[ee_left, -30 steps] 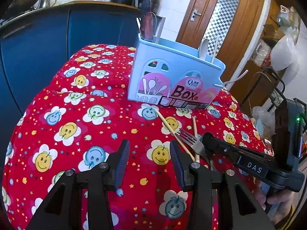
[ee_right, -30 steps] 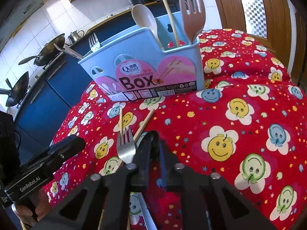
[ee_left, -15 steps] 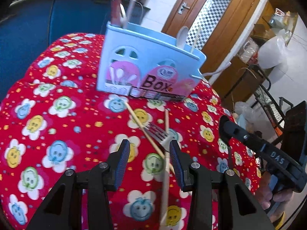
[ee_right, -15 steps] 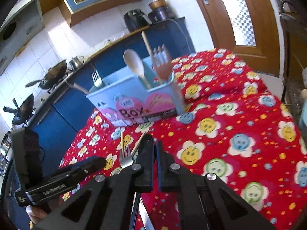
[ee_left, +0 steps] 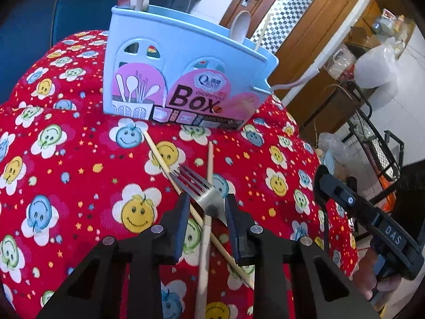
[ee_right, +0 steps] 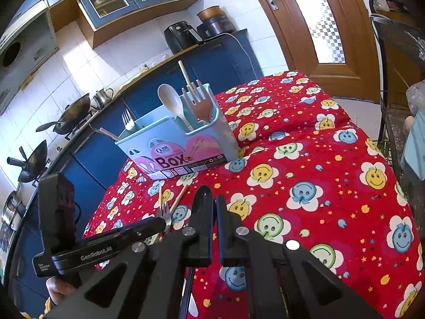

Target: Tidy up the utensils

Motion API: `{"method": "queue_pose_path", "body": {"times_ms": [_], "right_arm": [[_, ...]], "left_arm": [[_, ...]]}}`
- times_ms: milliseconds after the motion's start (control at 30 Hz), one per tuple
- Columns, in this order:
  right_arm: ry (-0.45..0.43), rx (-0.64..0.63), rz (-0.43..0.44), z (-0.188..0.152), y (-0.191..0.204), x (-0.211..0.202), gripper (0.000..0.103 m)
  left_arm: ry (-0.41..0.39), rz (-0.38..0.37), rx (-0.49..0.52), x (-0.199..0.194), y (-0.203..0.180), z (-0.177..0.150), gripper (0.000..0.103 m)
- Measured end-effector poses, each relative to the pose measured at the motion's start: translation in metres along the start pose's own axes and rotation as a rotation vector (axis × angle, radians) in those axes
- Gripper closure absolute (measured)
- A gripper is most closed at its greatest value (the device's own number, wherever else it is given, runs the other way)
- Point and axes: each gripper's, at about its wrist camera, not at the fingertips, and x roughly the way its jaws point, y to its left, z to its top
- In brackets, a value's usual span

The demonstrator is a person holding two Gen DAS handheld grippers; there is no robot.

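Observation:
A metal fork (ee_left: 198,183) lies on the red smiley tablecloth (ee_left: 79,186) across two crossed wooden chopsticks (ee_left: 159,156) (ee_left: 209,164). My left gripper (ee_left: 207,207) straddles the fork's neck. Its jaws are closing, and a gap still shows on the left side. The pale blue utensil box (ee_left: 186,61) (ee_right: 170,143) stands behind, holding a wooden spoon (ee_right: 171,101), a wooden fork (ee_right: 199,103) and a metal fork (ee_right: 128,121). My right gripper (ee_right: 213,199) hangs to the right, shut on a black-handled knife (ee_right: 204,192) whose blade hangs below.
A blue kitchen counter with woks (ee_right: 71,111) runs behind and to the left of the table. A wooden door (ee_right: 313,21) and a black wire rack (ee_left: 377,143) stand to the right. The tablecloth drops away at the table's right edge (ee_left: 318,159).
My left gripper has moved forward and down until the fork lies between its fingers, and the fingers have narrowed. My right gripper has drawn back and risen, still shut.

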Motion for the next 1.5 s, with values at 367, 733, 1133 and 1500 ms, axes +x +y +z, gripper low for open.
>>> {"method": "queue_pose_path", "body": {"times_ms": [367, 733, 1133, 1500], "right_arm": [[-0.004, -0.001, 0.001, -0.001, -0.004, 0.0, 0.099], [-0.016, -0.008, 0.01, -0.004, -0.004, -0.002, 0.099], [-0.023, -0.011, 0.021, -0.005, -0.003, -0.003, 0.099], [-0.053, -0.006, 0.021, -0.004, -0.005, -0.014, 0.099]], "left_arm": [[0.037, -0.082, -0.105, 0.013, 0.011, 0.012, 0.09], [0.034, -0.172, -0.191, 0.03, 0.019, 0.019, 0.098], [0.003, -0.193, -0.164, 0.007, 0.017, 0.024, 0.103], [0.113, -0.175, -0.079, 0.011, -0.015, 0.006, 0.076]]}}
